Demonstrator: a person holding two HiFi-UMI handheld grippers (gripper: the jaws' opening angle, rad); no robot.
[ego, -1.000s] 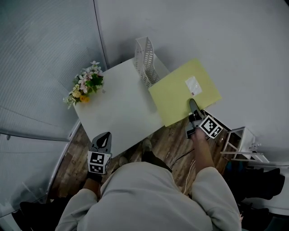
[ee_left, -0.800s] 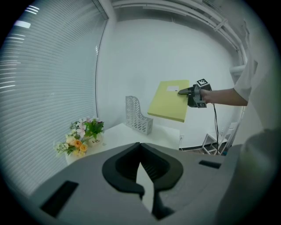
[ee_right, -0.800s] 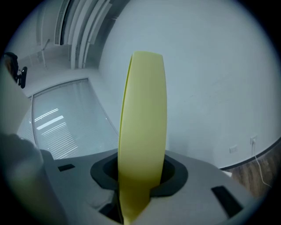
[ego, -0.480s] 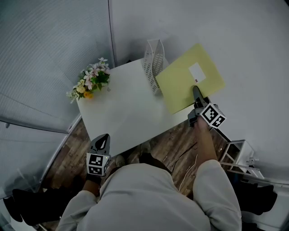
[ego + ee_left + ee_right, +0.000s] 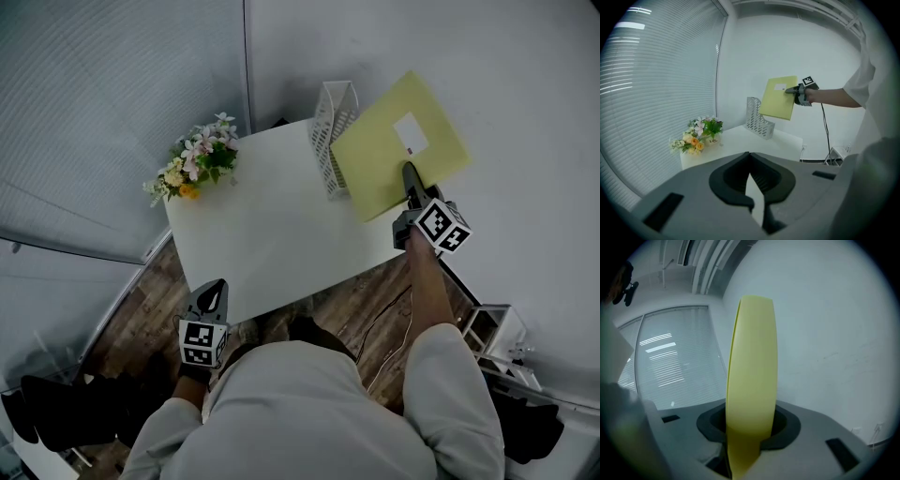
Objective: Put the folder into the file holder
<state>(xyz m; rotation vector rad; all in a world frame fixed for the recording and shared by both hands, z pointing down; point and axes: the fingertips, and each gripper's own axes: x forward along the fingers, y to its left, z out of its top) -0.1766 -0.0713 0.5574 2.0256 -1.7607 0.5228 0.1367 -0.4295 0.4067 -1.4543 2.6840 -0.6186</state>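
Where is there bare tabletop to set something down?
The white table is bare across its middle and near edge, between the flower bouquet and the white mesh file holder. It is crowded only at the far corners; the yellow folder hangs in the air by the holder.

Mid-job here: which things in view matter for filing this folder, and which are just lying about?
For the job: folder, gripped in the right tool; file holder, standing on the table.

Lying about: flowers on the table's far left corner; left tool, empty, below the table edge; white rack on the floor.
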